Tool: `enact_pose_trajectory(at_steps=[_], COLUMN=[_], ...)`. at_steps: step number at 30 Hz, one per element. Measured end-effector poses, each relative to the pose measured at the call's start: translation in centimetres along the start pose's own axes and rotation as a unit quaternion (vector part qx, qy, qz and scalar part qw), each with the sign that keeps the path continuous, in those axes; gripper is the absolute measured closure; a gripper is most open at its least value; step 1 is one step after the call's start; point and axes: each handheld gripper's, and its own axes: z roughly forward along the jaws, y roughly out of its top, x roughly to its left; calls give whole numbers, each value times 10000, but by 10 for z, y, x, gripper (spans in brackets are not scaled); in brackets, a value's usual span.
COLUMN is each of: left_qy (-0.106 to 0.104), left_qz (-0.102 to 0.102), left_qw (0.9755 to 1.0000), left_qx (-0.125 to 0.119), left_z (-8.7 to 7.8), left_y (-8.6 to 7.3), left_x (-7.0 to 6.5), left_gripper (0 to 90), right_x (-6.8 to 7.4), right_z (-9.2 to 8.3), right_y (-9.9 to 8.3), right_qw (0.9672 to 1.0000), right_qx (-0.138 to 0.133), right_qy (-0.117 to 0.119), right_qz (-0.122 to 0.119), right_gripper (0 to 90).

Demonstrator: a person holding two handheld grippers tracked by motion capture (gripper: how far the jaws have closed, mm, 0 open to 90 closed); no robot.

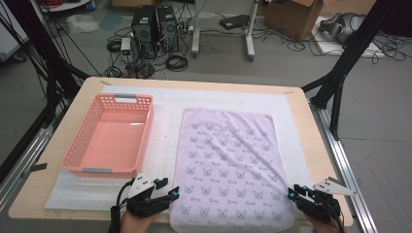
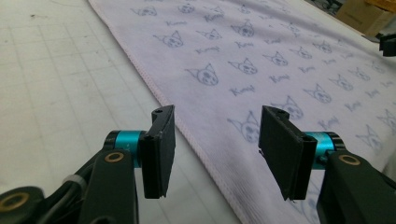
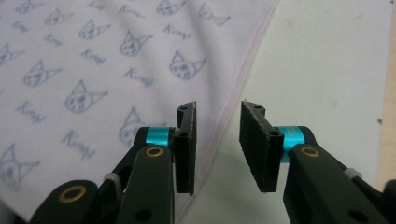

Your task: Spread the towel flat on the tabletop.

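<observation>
Pale lilac towel (image 1: 232, 167) lies spread flat on the white mat (image 1: 165, 104) that covers the counter (image 1: 311, 131), right of centre, long side running near to far, near edge at the counter's near rim, a few soft creases across the middle. Judged light, limp and thin: it will sag and fold wherever lifted, no stiffness, not fragile, slightly grippy terry-like weave so unlikely to slip once pinched. Best hold looks like the two near corners or the stitched hem along the side edges, pinching the hem from the side so one jaw slides under. Left tongs (image 1: 165, 190) sit at the near left corner, jaws apart with nothing between them; in the left gripper view (image 2: 215, 149) the hem (image 2: 154, 88) runs up between the open jaws, cloth not pressed. Right tongs (image 1: 294, 192) are at the near right corner, jaws parted a narrower gap, also holding nothing; the right gripper view (image 3: 217, 144) has the right hem (image 3: 243, 79) passing just beyond the gap. Pink plastic basket (image 1: 112, 134) stands left of the towel, apart from it. Print on the towel: repeated cat-like faces with pointed ears and a small script word beside each, seems to read "Kuromi" but too small to be sure; no other label seen
</observation>
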Motion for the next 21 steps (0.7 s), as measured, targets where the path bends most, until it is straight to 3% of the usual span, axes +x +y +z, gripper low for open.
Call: enact_pose_trajectory(at_steps=[5, 11, 14, 16, 21], left_qy=[-22, 238, 420, 365, 455], left_qz=[24, -157, 17, 109, 151], left_qw=[9997, 9976, 9965, 9964, 9958], left_qx=[223, 627, 717, 760, 777], left_z=[18, 33, 36, 36, 30], left_y=[10, 19, 21, 22, 21], left_x=[10, 21, 20, 20, 22], left_gripper=[565, 687, 792, 855, 876], right_x=[-8, -8, -10, -11, -27], right_z=[8, 19, 26, 32, 57], right_y=[7, 19, 26, 30, 56], right_qw=[9999, 9998, 9998, 9998, 9994], right_qx=[-91, -164, -168, -183, -246], right_qy=[-32, 15, 25, 30, -123], right_qz=[108, 68, 37, 64, 186], right_gripper=[651, 645, 643, 643, 624])
